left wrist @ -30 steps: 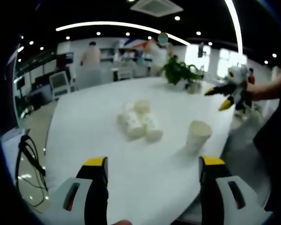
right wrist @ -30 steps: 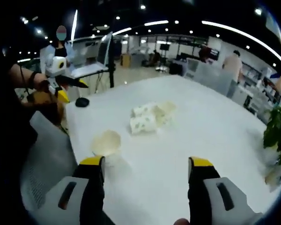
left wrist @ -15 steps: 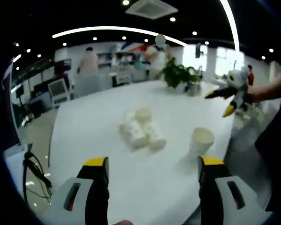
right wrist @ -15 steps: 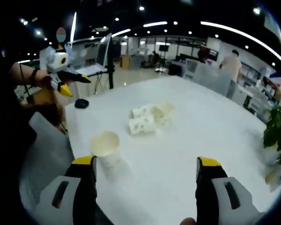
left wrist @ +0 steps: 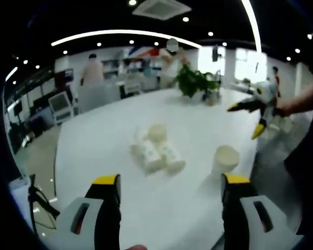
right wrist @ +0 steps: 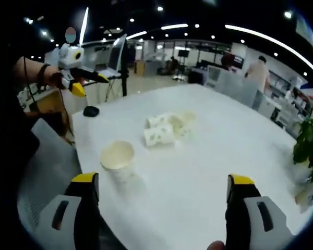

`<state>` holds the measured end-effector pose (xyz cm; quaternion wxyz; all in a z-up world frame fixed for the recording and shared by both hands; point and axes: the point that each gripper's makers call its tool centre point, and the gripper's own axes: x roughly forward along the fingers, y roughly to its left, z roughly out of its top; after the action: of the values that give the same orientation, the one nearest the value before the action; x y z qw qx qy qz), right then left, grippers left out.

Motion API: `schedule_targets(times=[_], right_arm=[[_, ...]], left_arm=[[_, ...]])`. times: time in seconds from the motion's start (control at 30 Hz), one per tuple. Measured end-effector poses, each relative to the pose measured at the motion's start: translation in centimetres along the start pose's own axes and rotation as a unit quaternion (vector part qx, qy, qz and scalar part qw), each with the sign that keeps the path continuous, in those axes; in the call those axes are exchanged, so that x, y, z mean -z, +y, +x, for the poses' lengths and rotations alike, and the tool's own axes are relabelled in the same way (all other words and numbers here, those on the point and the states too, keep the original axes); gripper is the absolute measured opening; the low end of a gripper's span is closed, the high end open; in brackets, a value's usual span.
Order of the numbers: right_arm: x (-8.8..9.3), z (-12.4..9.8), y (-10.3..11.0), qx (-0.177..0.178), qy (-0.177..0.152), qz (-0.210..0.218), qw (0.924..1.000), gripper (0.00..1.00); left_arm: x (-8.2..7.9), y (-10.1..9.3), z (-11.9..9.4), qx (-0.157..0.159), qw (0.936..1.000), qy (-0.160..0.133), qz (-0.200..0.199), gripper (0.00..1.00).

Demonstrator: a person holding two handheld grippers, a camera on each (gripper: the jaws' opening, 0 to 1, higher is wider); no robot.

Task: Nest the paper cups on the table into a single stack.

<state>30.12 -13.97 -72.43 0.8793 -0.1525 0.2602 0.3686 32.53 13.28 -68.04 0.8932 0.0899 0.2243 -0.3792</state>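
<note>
An upright white paper cup [left wrist: 225, 159] [right wrist: 118, 158] stands near the edge of the white table [left wrist: 104, 146] [right wrist: 235, 135]. Several patterned paper cups [left wrist: 155, 152] [right wrist: 166, 128] lie on their sides in a cluster at the table's middle. My left gripper [left wrist: 169, 187] hovers open above the near table edge, its yellow-tipped fingers [left wrist: 106, 181] well short of the cups. My right gripper [right wrist: 164, 185] is open too, its jaws wide apart, with the upright cup ahead of its left finger. In the left gripper view the right gripper [left wrist: 253, 112] is held up at the right; in the right gripper view the left gripper [right wrist: 75, 75] shows at the upper left.
A potted plant [left wrist: 195, 83] [right wrist: 308, 148] stands at the table's far end. A small black object [right wrist: 91, 111] lies near a table corner. A grey chair back [right wrist: 52, 172] sits below the table edge. People, desks and monitors are in the background.
Both views have shifted slightly as the hands rose; the right gripper's jaws have spread wider. The cups have not moved.
</note>
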Motion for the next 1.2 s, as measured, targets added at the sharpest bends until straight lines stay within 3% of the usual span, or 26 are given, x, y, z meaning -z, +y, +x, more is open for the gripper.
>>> schedule_targets(times=[0.3, 0.6, 0.93, 1.03, 1.2], right_arm=[[-0.2, 0.1, -0.1, 0.006, -0.009, 0.000, 0.9999, 1.00], [0.2, 0.8, 0.6, 0.004, -0.018, 0.014, 0.9997, 1.00], [1.0, 1.5, 1.1, 0.001, -0.018, 0.018, 0.9997, 1.00], [0.9, 1.3, 0.8, 0.004, -0.022, 0.025, 0.9994, 1.00], [0.5, 0.6, -0.5, 0.029, -0.044, 0.041, 0.9978, 1.00]], left_arm=[[-3.0, 0.8, 1.9, 0.014, 0.9997, 0.005, 0.019, 0.77], [-4.4, 0.1, 5.5, 0.049, 0.9979, 0.028, 0.031, 0.74], [-7.3, -0.8, 9.4, 0.098, 0.9897, 0.044, 0.094, 0.71], [-8.1, -0.9, 10.4, 0.102, 0.9889, 0.052, 0.095, 0.71], [-8.1, -1.2, 13.0, 0.116, 0.9817, 0.089, 0.122, 0.73]])
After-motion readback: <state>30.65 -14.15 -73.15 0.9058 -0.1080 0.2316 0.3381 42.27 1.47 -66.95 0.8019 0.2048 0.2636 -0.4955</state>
